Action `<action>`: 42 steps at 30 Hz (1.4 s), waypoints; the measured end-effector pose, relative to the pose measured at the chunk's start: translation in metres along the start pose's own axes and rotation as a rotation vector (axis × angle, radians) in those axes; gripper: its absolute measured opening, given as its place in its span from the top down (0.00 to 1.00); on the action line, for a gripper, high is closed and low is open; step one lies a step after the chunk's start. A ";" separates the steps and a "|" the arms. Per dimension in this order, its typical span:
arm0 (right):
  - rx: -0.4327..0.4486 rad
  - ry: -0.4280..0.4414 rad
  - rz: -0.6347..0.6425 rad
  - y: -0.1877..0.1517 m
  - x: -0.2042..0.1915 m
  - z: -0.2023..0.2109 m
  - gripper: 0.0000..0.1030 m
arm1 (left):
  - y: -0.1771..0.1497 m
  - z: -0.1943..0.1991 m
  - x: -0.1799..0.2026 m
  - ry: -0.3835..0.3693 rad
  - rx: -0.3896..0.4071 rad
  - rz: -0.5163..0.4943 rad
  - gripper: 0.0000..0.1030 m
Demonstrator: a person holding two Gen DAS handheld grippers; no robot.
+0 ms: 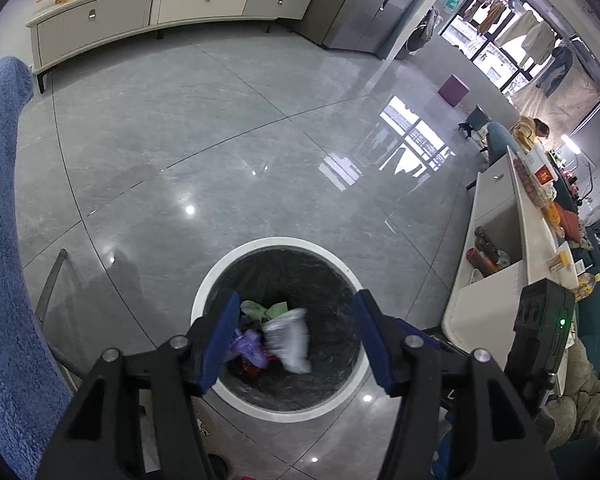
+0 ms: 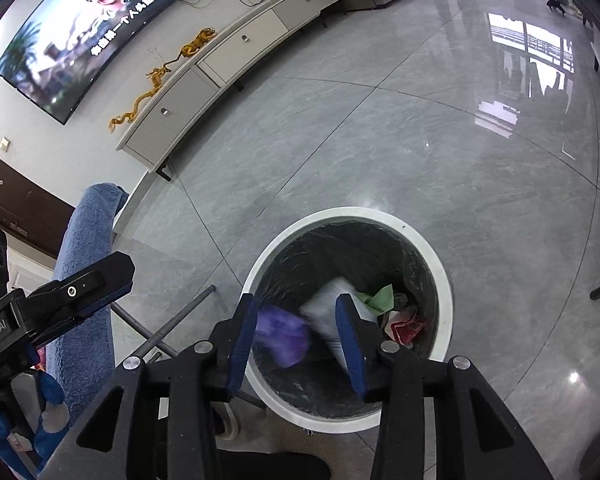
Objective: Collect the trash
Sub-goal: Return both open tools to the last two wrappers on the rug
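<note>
Left wrist view: left gripper [image 1: 296, 340] spread, empty, over bin [image 1: 204, 292]; right gripper [image 2: 296, 340] likewise; white wad [image 1: 290, 338], purple scrap [image 2: 284, 334] blurred inside. Drop step; next, fetch more trash

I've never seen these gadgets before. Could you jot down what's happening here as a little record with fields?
Place: living room, grey tiled floor
Bin: round white trash bin with dark liner
In bin: blurred white bag, purple bag, green paper, red wrapper
Left gripper: open over the bin, nothing between the pads
Right gripper: open over the bin, pads clear of the trash
Nearby: blue fleecy cloth, TV cabinet
</note>
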State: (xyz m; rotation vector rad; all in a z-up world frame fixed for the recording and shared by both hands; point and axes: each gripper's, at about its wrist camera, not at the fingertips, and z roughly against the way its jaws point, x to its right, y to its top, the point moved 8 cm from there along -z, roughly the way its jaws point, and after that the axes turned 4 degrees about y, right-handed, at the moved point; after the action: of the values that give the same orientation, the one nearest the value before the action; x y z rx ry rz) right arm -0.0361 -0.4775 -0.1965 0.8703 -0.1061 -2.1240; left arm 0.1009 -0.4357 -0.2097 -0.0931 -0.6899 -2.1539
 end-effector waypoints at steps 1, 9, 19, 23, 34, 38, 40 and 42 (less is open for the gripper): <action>0.004 -0.002 0.000 0.000 -0.001 0.003 0.62 | 0.000 0.002 0.000 -0.003 0.002 0.001 0.44; 0.049 -0.020 0.014 0.003 -0.010 0.027 0.56 | -0.001 0.033 0.000 -0.005 0.057 0.000 0.44; 0.159 -0.017 0.183 0.011 -0.079 0.073 0.43 | -0.007 0.130 -0.025 0.109 0.264 -0.009 0.38; 0.195 -0.010 0.275 0.006 -0.118 0.086 0.37 | -0.017 0.177 -0.050 0.188 0.359 0.013 0.33; 0.272 0.070 0.458 -0.017 -0.211 0.113 0.29 | -0.068 0.313 -0.134 0.458 0.589 0.122 0.32; 0.277 0.102 0.526 -0.031 -0.241 0.115 0.25 | -0.094 0.351 -0.159 0.540 0.645 0.163 0.27; 0.277 0.117 0.553 -0.038 -0.253 0.116 0.23 | -0.108 0.367 -0.170 0.581 0.668 0.186 0.26; 0.277 0.129 0.580 -0.045 -0.265 0.116 0.21 | -0.118 0.376 -0.178 0.609 0.680 0.202 0.25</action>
State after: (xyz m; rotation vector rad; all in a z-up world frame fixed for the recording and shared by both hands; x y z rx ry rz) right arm -0.0242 -0.2814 0.0210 0.9905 -0.5301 -1.5270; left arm 0.0611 -0.0613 0.0021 0.7831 -0.9445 -1.5300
